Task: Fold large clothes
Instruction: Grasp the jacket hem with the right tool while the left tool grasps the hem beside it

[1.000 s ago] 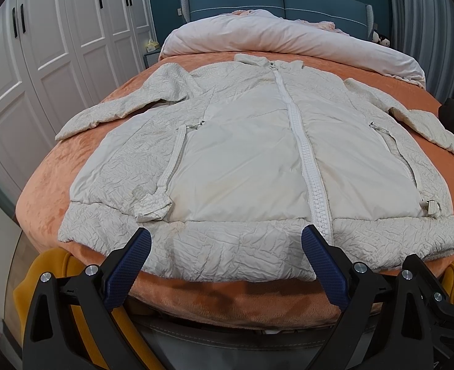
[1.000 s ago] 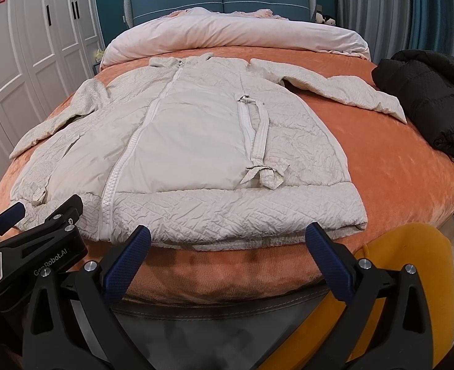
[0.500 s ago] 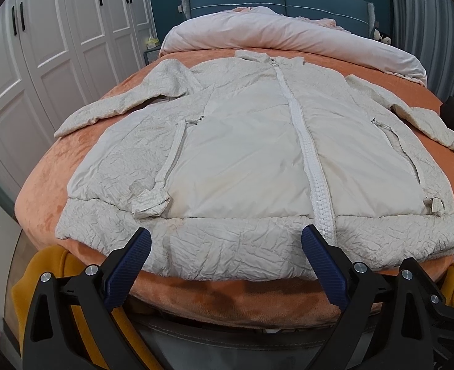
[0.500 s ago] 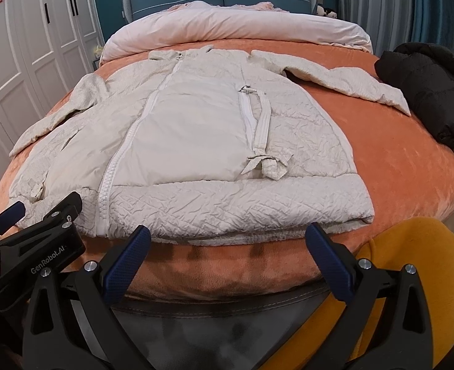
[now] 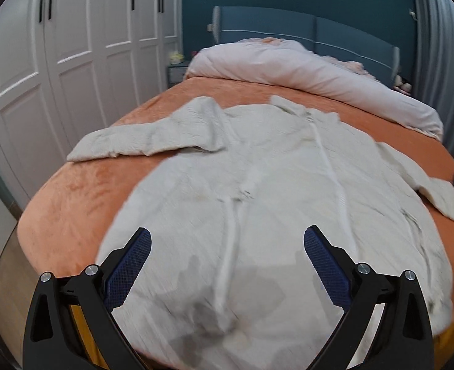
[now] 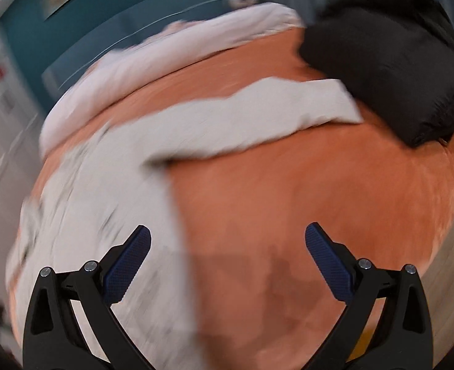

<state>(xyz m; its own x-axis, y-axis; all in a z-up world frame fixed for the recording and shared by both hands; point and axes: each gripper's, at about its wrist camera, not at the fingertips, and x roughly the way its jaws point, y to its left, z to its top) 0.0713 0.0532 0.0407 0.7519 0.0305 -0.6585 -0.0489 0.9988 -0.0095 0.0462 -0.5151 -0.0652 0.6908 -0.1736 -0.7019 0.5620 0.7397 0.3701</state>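
Observation:
A large cream zip-up coat (image 5: 273, 185) lies flat, front up, on the orange bedspread (image 5: 82, 191), sleeves spread to both sides. My left gripper (image 5: 227, 246) is open and empty, hovering over the coat's lower left half. In the blurred right wrist view the coat (image 6: 97, 209) fills the left side, its right sleeve (image 6: 257, 114) reaching toward the far right. My right gripper (image 6: 227, 243) is open and empty above the coat's right edge and the bare bedspread (image 6: 304, 200).
A black jacket (image 6: 390, 71) lies bunched at the bed's right side, touching the sleeve's end. A rolled pale pink duvet (image 5: 304, 71) lies across the head of the bed. White wardrobe doors (image 5: 57, 61) stand along the left.
Both grippers have moved forward from the foot of the bed and now hover over it. The left swung toward the coat's left half, the right toward its right edge. The coat has not moved.

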